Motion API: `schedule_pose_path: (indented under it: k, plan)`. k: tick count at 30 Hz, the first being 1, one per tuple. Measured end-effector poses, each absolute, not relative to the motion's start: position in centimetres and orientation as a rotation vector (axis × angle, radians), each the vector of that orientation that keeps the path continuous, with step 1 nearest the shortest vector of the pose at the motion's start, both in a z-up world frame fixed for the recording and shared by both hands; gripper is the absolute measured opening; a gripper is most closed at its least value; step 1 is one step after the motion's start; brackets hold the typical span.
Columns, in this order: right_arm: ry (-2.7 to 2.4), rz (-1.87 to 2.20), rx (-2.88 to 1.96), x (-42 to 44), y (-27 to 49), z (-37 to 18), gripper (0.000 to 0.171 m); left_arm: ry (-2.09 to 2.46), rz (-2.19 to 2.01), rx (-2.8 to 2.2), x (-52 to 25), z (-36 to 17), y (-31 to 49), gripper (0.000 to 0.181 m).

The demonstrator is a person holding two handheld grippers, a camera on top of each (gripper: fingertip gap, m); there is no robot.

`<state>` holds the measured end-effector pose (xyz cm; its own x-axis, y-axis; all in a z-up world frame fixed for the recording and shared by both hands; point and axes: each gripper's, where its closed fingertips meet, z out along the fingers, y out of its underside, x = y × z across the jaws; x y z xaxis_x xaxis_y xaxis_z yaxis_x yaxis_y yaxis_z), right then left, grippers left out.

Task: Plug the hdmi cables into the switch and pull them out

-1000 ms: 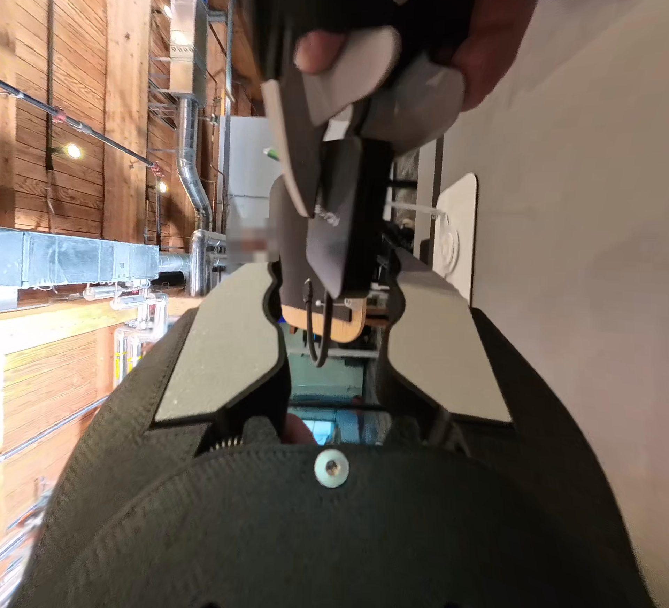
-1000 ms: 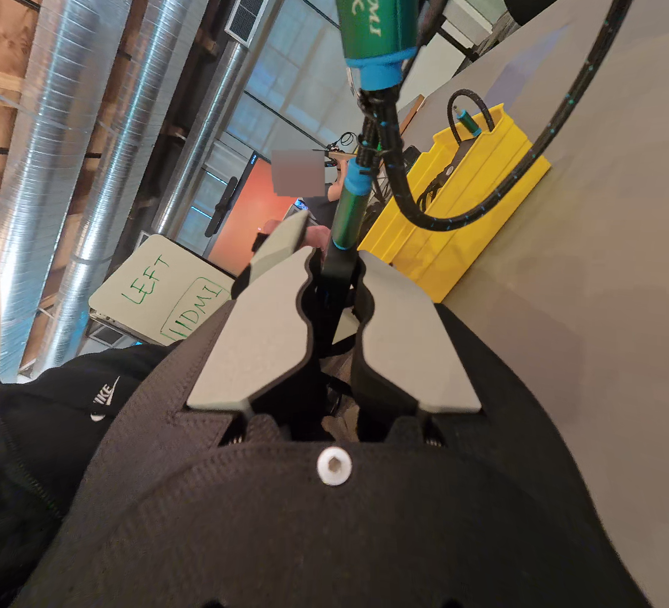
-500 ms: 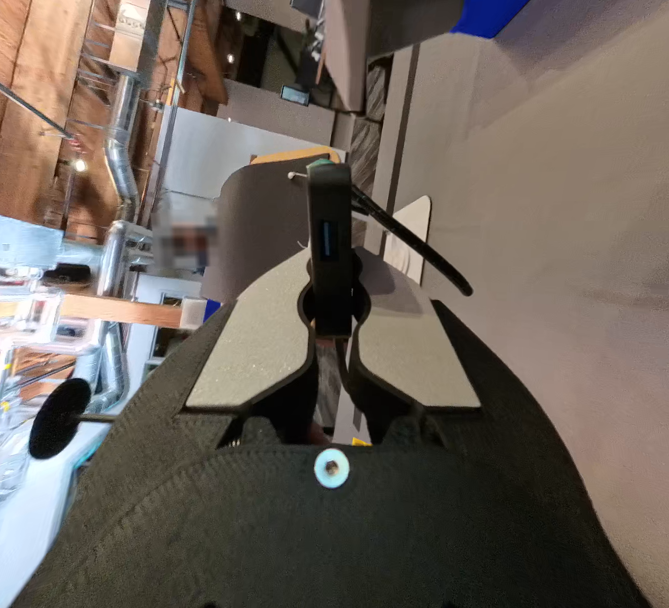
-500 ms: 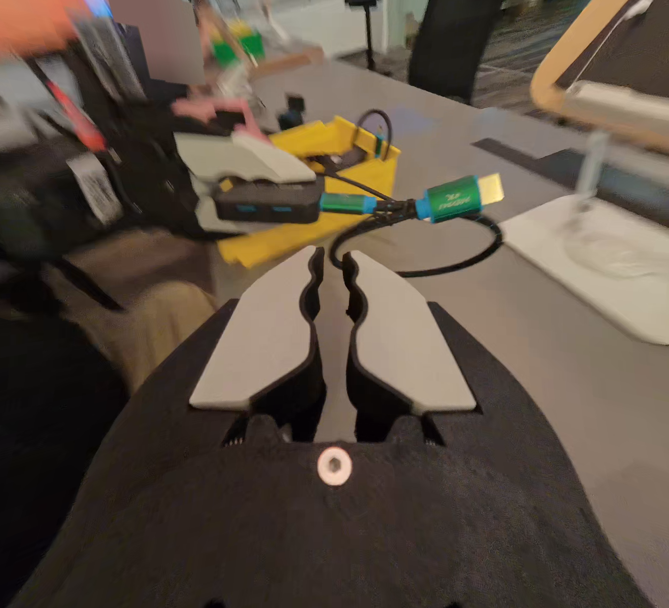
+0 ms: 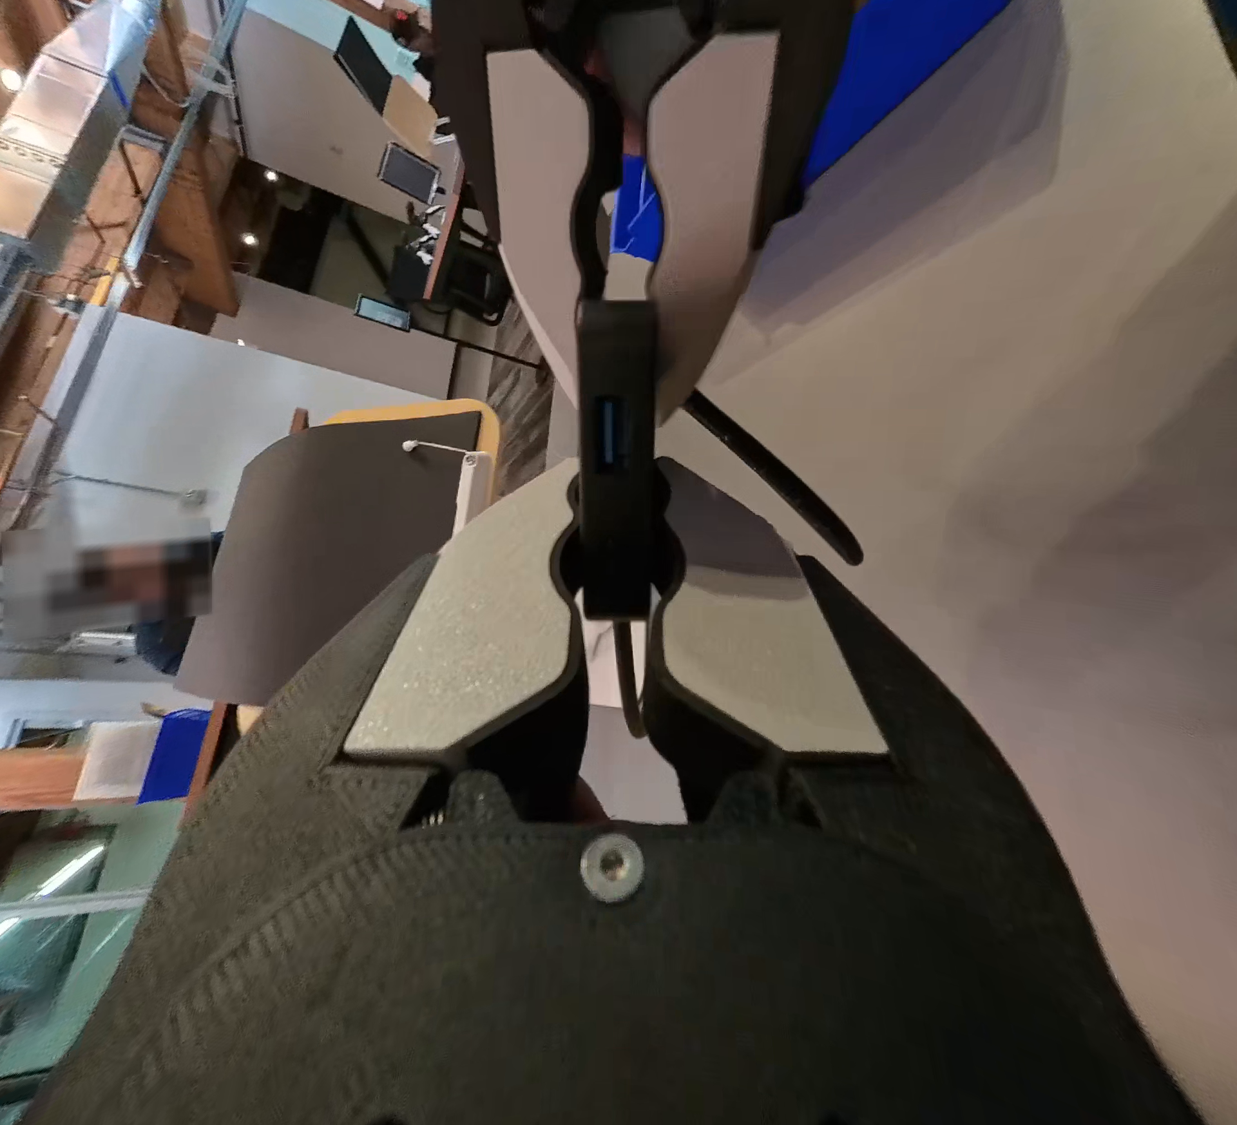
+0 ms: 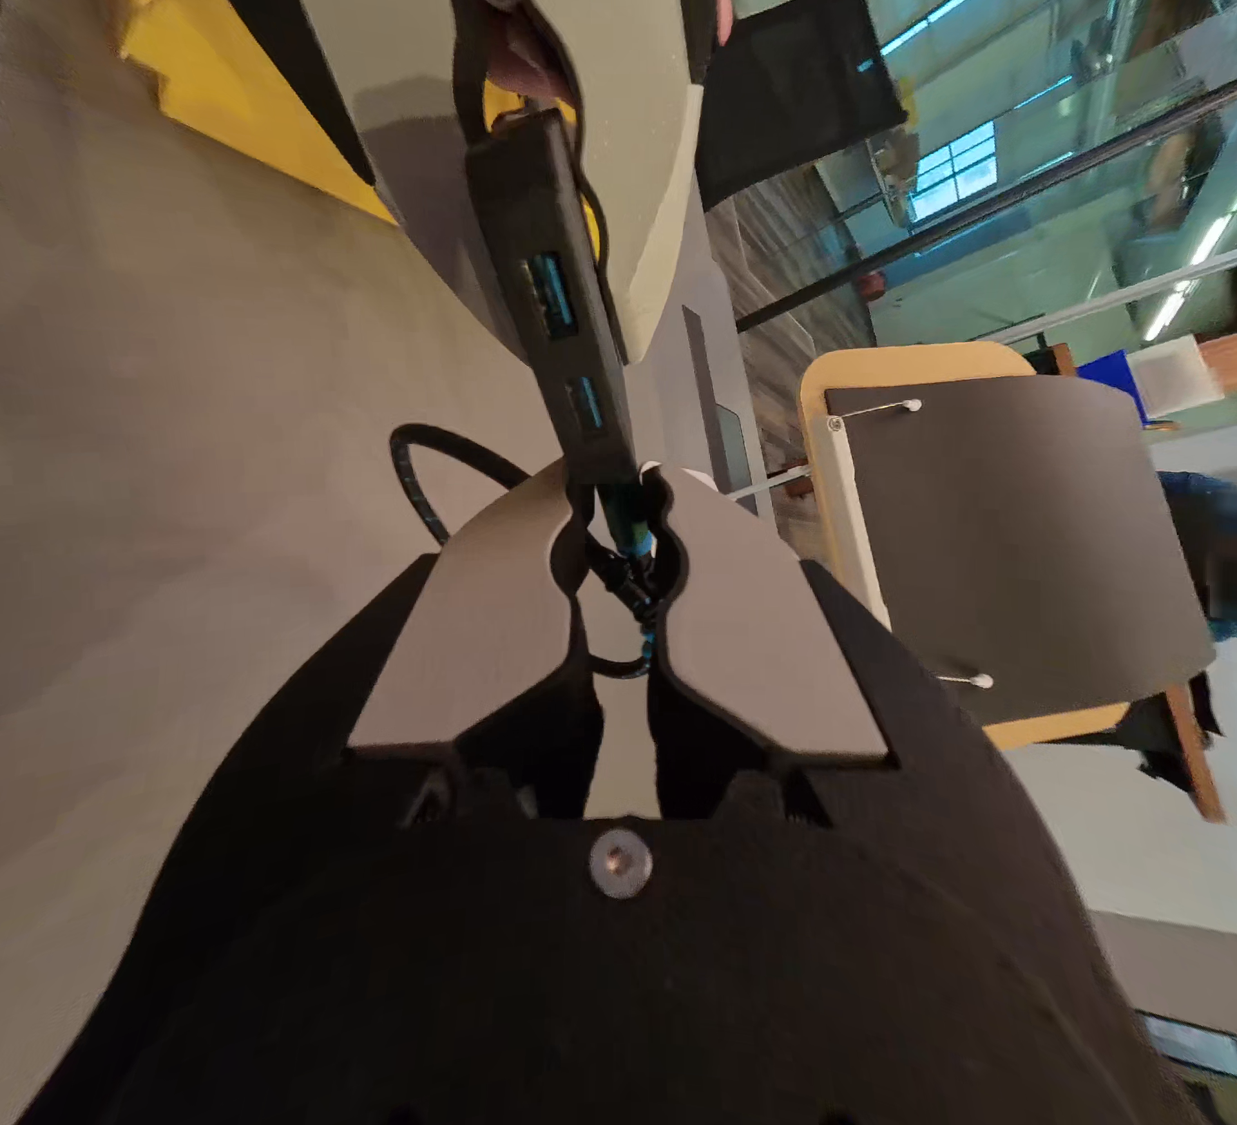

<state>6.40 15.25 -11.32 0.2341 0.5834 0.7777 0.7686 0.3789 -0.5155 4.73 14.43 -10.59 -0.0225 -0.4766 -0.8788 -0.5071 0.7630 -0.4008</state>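
The black switch (image 5: 616, 423) with blue ports is held in the air between both grippers. My left gripper (image 5: 616, 484) is shut on its near end. In the right wrist view the switch (image 6: 562, 323) runs up to the left gripper's fingers (image 6: 602, 22). My right gripper (image 6: 619, 484) is shut on a green HDMI plug (image 6: 626, 517) seated in the switch's end. Its braided black cable (image 6: 415, 477) loops to the left. The right gripper's fingers (image 5: 535, 189) face me in the left wrist view, and the plug is hidden there.
A grey table (image 6: 167, 423) lies under the grippers, with a yellow bin (image 6: 221, 109) on it. A black board in a wooden frame (image 6: 1004, 544) stands on a white stand beside the table. A person sits far off in the left wrist view. Both grippers' tips are close together, under 4 cm apart.
Half a second ago my right gripper was empty and away from the switch. It has come back to the switch's end and closed on the green plug. My left gripper kept hold of the switch.
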Motion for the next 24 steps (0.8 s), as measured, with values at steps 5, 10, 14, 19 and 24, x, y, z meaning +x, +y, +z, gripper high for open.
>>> schedule_pose_path:
  k: [5,10,14,19,24]
  plan:
    - [-1.490,-0.286,-1.324,6.6,15.4,-12.0,0.011,1.619,-0.011,-0.898,4.8,-10.8,15.1,0.034]
    - [-1.518,-0.343,-1.334,6.4,15.2,-12.1,0.011,1.653,0.185,-0.821,5.4,-11.0,15.0,0.028]
    - [-1.525,-0.388,-1.317,6.6,15.0,-11.8,0.011,1.654,0.177,-0.814,5.8,-11.4,14.6,0.015]
    - [-1.563,-0.385,-1.319,6.6,14.7,-12.0,0.011,1.665,0.189,-0.798,5.7,-11.6,14.4,0.014]
    - [-1.635,-0.467,-1.274,5.9,14.7,-12.3,0.011,1.700,0.145,-0.794,5.9,-11.5,13.7,0.014]
